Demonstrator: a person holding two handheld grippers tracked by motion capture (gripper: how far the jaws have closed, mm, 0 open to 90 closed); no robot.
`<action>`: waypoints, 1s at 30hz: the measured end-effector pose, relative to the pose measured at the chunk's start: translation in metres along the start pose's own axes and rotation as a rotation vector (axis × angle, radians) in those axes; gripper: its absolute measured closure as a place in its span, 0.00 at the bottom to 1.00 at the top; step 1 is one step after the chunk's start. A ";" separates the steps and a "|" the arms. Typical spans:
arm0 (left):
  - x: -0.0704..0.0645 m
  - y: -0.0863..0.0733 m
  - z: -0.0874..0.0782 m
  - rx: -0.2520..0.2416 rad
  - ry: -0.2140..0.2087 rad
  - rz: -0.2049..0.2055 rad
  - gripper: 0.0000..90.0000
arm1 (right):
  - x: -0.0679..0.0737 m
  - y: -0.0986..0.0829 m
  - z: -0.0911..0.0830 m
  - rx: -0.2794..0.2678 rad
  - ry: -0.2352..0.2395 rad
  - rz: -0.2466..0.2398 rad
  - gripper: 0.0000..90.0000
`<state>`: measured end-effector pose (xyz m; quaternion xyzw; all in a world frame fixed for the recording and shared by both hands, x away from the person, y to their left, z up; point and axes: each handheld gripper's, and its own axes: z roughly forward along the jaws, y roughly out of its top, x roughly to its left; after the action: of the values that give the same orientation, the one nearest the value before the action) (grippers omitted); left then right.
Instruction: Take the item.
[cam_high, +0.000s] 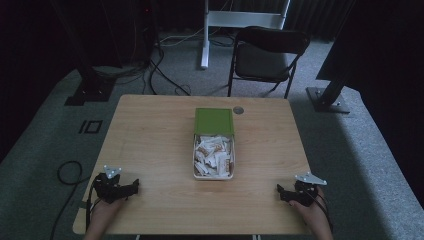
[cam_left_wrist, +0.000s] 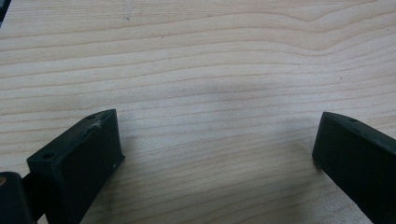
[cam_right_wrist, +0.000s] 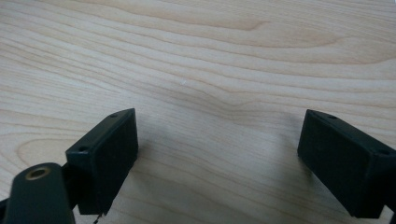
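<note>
A white box (cam_high: 194, 157) with a green lid (cam_high: 214, 121) folded back lies open at the middle of the wooden table (cam_high: 150, 145). Several small white and orange packets (cam_high: 214, 155) fill it. My left gripper (cam_high: 134, 187) rests near the front left corner, well apart from the box. Its jaws stand wide open over bare wood (cam_left_wrist: 215, 130). My right gripper (cam_high: 280, 192) rests near the front right corner, also far from the box. Its jaws are likewise spread wide above bare wood (cam_right_wrist: 219, 126), with nothing between them.
A small round grey fitting (cam_high: 238, 110) sits in the table's far edge behind the lid. A black folding chair (cam_high: 267, 57) stands beyond the table. Cables (cam_high: 67, 172) lie on the carpet at the left, and stand bases (cam_high: 325, 100) flank the table.
</note>
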<state>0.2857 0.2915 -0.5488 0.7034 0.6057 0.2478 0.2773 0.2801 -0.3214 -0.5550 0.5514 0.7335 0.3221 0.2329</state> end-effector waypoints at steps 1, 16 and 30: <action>0.000 0.000 0.000 0.000 0.000 0.000 0.02 | 0.000 0.000 0.000 0.000 0.000 0.000 0.13; 0.000 0.000 0.000 0.000 0.000 0.000 0.02 | 0.002 0.000 0.000 -0.002 -0.002 0.002 0.13; 0.000 0.000 0.000 0.000 0.000 0.000 0.02 | 0.005 0.003 0.000 0.003 0.000 0.004 0.15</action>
<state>0.2857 0.2915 -0.5488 0.7036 0.6056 0.2477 0.2773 0.2810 -0.3159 -0.5529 0.5531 0.7330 0.3214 0.2314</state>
